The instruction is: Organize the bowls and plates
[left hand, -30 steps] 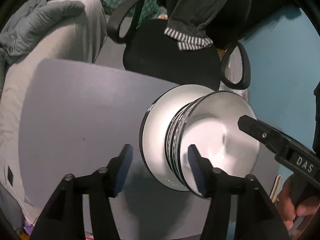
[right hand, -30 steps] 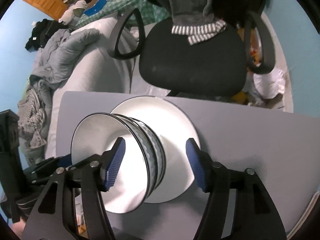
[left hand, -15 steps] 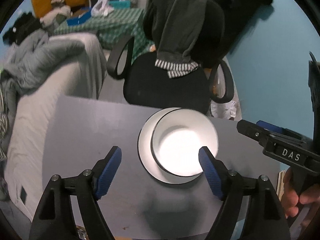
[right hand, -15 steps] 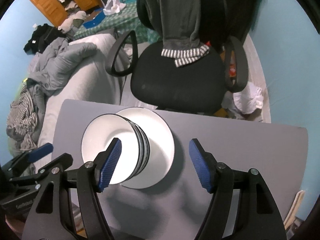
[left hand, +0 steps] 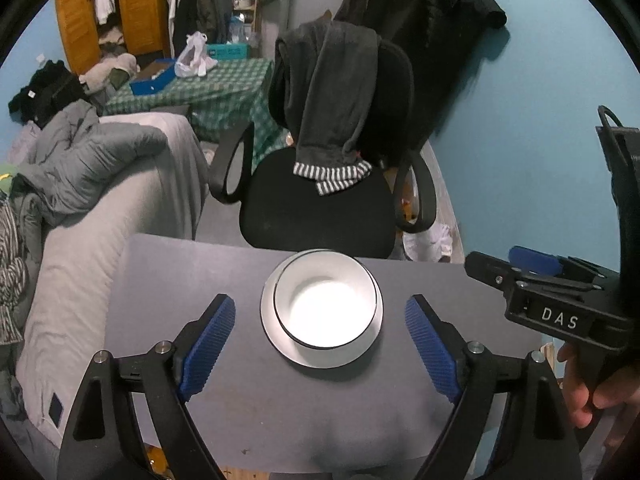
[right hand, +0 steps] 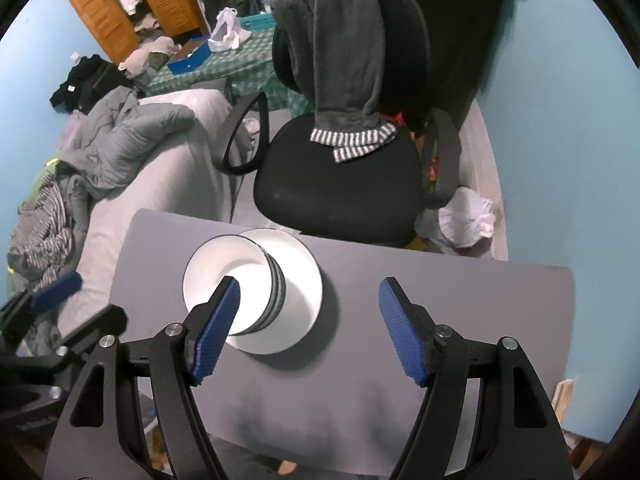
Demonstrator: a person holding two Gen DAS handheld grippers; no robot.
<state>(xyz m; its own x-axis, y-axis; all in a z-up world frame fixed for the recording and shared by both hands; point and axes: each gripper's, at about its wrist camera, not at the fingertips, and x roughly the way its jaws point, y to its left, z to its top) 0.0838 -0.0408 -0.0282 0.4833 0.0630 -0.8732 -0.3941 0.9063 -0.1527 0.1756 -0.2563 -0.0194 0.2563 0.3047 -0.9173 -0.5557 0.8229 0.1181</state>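
As far as visible: looks pretty much wrapped up
Bowl (left hand: 328, 308): white, dark rim, sitting on the plate (left hand: 280, 340), mid counter (left hand: 168, 280)
Left gripper (left hand: 320, 344): jaws opening, nothing between them, up above the stack
Right gripper (right hand: 310, 328): released, empty, off to the side of the stack
Done: bowl nested on plate
Left: no other dishes in sight, so probably nothing
Background: office chair (left hand: 320, 208) behind counter

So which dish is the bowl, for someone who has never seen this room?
Find the grey table in front of the black office chair. A white plate lies there; the bowl stands on it, deeper, dark-rimmed, with a patterned band outside.
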